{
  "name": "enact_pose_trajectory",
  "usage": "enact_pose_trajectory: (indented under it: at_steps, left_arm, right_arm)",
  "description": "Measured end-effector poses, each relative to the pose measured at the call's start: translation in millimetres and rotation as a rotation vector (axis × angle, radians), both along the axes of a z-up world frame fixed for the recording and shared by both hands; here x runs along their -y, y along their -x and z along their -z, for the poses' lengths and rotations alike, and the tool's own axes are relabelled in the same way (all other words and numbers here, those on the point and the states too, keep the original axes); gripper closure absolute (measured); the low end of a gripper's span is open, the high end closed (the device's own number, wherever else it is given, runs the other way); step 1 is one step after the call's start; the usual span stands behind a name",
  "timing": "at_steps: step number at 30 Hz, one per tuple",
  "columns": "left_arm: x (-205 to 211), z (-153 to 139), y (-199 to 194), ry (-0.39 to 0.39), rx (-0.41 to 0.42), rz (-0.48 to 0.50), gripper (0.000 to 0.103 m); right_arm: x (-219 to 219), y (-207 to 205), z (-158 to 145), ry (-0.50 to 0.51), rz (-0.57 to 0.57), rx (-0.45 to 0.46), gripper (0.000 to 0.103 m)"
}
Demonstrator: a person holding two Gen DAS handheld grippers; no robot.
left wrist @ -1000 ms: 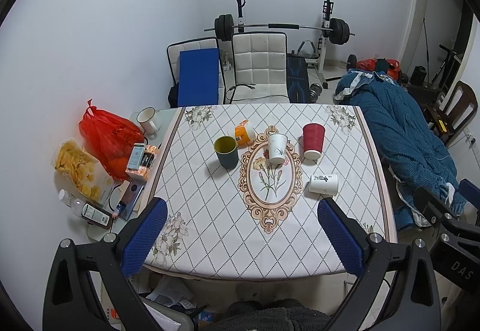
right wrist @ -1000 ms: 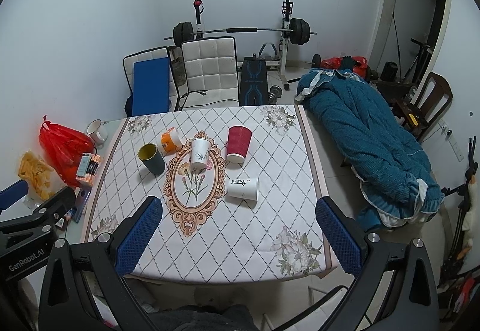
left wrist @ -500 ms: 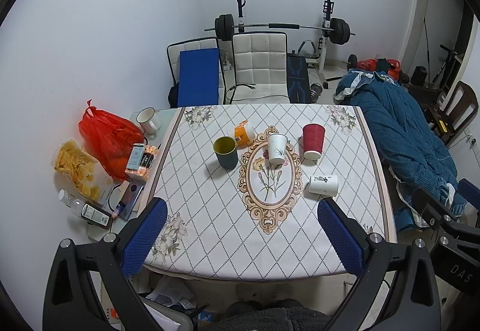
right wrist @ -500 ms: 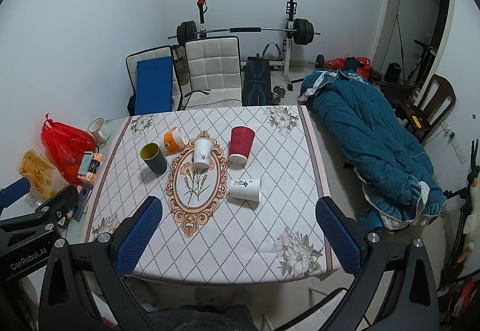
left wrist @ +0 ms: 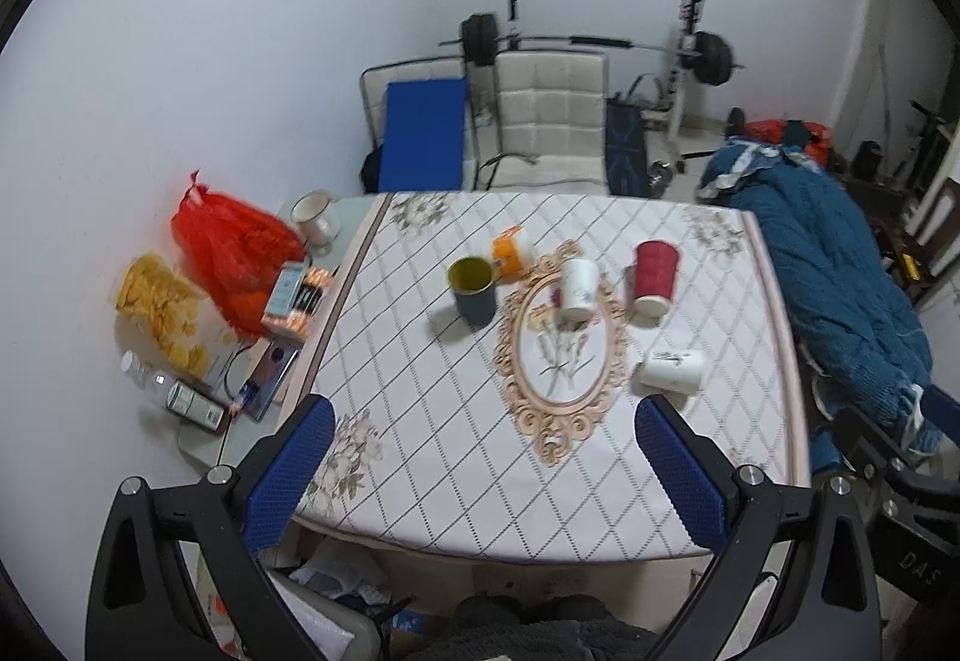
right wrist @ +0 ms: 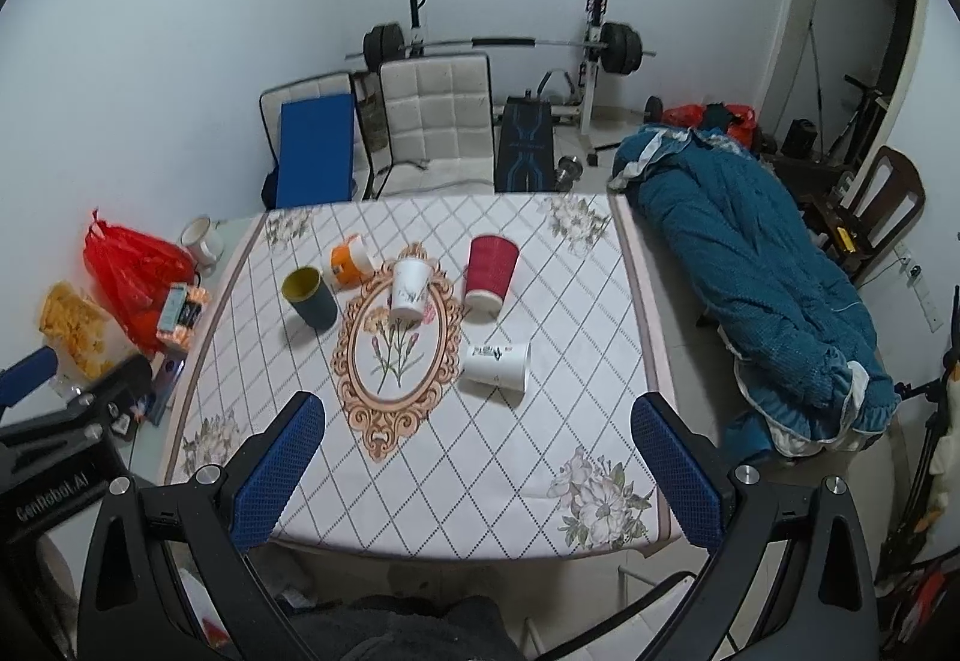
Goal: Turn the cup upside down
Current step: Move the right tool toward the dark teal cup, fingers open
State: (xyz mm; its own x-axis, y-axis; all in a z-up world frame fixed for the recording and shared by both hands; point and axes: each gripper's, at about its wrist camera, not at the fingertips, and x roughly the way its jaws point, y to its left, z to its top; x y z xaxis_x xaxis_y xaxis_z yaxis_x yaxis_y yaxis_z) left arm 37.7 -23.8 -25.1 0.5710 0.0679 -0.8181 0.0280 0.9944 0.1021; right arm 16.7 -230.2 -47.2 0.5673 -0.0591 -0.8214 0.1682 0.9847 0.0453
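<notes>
Now both grippers (left wrist: pixel 480 457) (right wrist: pixel 477 454) hover slightly nearer the cups (right wrist: pixel 498 370).

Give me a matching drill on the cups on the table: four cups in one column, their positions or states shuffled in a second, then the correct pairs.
Cups:
1. dark green cup with yellow inside
2. orange and white paper cup
3. red ribbed paper cup
4. white paper cup with dark print

States:
A. on its side, nearest the right gripper
B. standing mouth up, right of the floral white cup
C. lying on its side, toward the table's far edge
D. standing mouth up, leftmost on the tablecloth

Pairs: 1-D, 2-C, 3-B, 4-A
</notes>
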Motion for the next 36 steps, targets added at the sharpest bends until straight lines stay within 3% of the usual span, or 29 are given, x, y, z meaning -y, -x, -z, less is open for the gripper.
enact_pose_trajectory:
  at_steps: [6, 12, 22, 28, 36]
  left_arm:
    - [-19.6, 53.3, -18.1, -0.085, -0.085, -0.115, 0.0]
    - [-53.9, 110.3, -39.4, -0.114, -0.202, -0.192, 0.0]
    - [-79.9, 194.1, -103.4, -0.103, -0.35, -0.154, 0.0]
    - [-89.0, 234.8, -152.8, -0.09, -0.387, -0.112, 0.0]
    - [-92.6, 277.8, -208.1, -0.083, -0.401, -0.063, 0.0]
  right_arm:
    - [5.7, -24.9, 61.8, -0.03, -0.05, -0.113, 0.0]
    - [0.3, -45.6, 140.7, -0.056, -0.088, -0.258, 0.0]
    - [-31.2, -86.0, 269.5, -0.071, -0.075, -0.443, 0.0]
    - [-51.1, -115.2, 313.1, -0.067, -0.023, -0.509, 0.0]
    - [-61.2, -161.0, 350.3, -0.051, 0.064, -0.53, 0.0]
